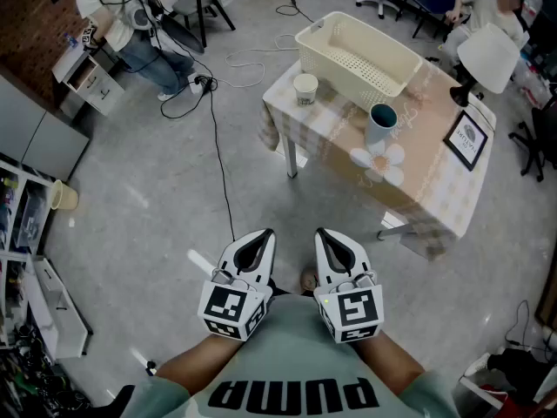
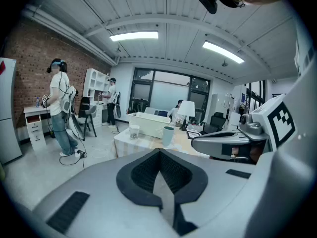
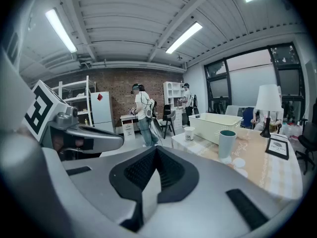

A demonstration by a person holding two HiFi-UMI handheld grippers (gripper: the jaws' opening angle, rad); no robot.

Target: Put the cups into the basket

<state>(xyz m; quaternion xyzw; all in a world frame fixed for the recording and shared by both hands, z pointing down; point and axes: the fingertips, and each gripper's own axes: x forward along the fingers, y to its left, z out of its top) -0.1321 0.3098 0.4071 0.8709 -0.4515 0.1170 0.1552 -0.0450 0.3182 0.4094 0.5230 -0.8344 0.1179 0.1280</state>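
A cream basket (image 1: 357, 50) stands at the far end of a small table (image 1: 435, 198). A white paper cup (image 1: 305, 90) sits at the table's corner beside the basket. On the tabletop just in front of the basket is a tall teal cup (image 1: 381, 124). My left gripper (image 1: 258, 238) and right gripper (image 1: 328, 236) are side by side close to my body, over the floor and well short of the table. Both are shut with nothing in them. The left gripper view shows the white cup (image 2: 133, 131), teal cup (image 2: 168, 136) and basket (image 2: 148, 124) far ahead, as does the right gripper view: white cup (image 3: 189, 133), teal cup (image 3: 227, 143).
A flower-shaped mat (image 1: 379, 162), a framed card (image 1: 467, 139) and a white lamp (image 1: 483, 59) share the table. A black cable (image 1: 218, 129) runs across the floor on the left. A person (image 1: 130, 24) stands at the back left by a small cabinet (image 1: 87, 77); another sits at the back right.
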